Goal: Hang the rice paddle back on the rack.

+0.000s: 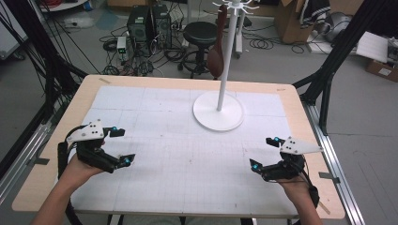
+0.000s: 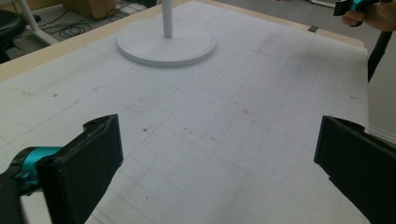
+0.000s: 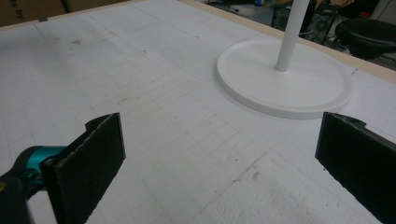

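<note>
A white stand with a round base (image 1: pixel 218 110) and a thin pole (image 1: pixel 226 61) rises from the back middle of the table; a brown spoon-shaped thing (image 1: pixel 217 54) hangs from its top hooks. My left gripper (image 1: pixel 123 146) hovers open over the near left of the white gridded mat (image 1: pixel 178 154), nothing between its jaws. My right gripper (image 1: pixel 264 153) is open and empty at the near right. The stand's base (image 2: pixel 166 45) lies ahead in the left gripper view, and the same base (image 3: pixel 285 77) sits ahead to the right in the right gripper view.
The mat covers a wooden table (image 1: pixel 51 154). Behind the table stand a black stool (image 1: pixel 201 33), computer boxes (image 1: pixel 149 23) and tangled cables on the floor. Black frame legs (image 1: pixel 328 70) flank both sides. The other hand and its gripper (image 2: pixel 359 8) show far off in the left gripper view.
</note>
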### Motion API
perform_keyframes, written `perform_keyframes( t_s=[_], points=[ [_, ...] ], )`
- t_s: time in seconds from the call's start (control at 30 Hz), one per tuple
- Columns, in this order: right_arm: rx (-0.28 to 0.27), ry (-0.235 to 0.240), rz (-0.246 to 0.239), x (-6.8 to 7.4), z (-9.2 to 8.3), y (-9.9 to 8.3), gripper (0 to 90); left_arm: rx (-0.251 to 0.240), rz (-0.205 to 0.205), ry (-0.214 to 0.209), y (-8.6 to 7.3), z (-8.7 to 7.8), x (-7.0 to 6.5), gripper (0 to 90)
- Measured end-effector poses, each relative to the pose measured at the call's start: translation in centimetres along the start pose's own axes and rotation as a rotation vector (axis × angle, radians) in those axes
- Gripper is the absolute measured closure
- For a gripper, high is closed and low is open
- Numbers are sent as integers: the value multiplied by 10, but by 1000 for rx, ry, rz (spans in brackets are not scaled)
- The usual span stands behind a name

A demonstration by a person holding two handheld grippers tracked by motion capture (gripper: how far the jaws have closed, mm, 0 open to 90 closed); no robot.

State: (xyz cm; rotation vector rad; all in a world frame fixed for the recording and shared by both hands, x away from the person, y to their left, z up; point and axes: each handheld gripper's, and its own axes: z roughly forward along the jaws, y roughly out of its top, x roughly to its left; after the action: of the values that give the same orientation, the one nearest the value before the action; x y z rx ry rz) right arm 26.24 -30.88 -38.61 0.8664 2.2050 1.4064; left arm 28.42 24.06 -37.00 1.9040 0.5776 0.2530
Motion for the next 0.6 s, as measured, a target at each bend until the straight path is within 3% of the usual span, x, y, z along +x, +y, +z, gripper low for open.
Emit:
perform_keyframes(
  t_s=[0.6],
  points=[
    [1,13,-6,0,1,-2,5,-20,7,11,-13,-1,1,18]
  ],
)
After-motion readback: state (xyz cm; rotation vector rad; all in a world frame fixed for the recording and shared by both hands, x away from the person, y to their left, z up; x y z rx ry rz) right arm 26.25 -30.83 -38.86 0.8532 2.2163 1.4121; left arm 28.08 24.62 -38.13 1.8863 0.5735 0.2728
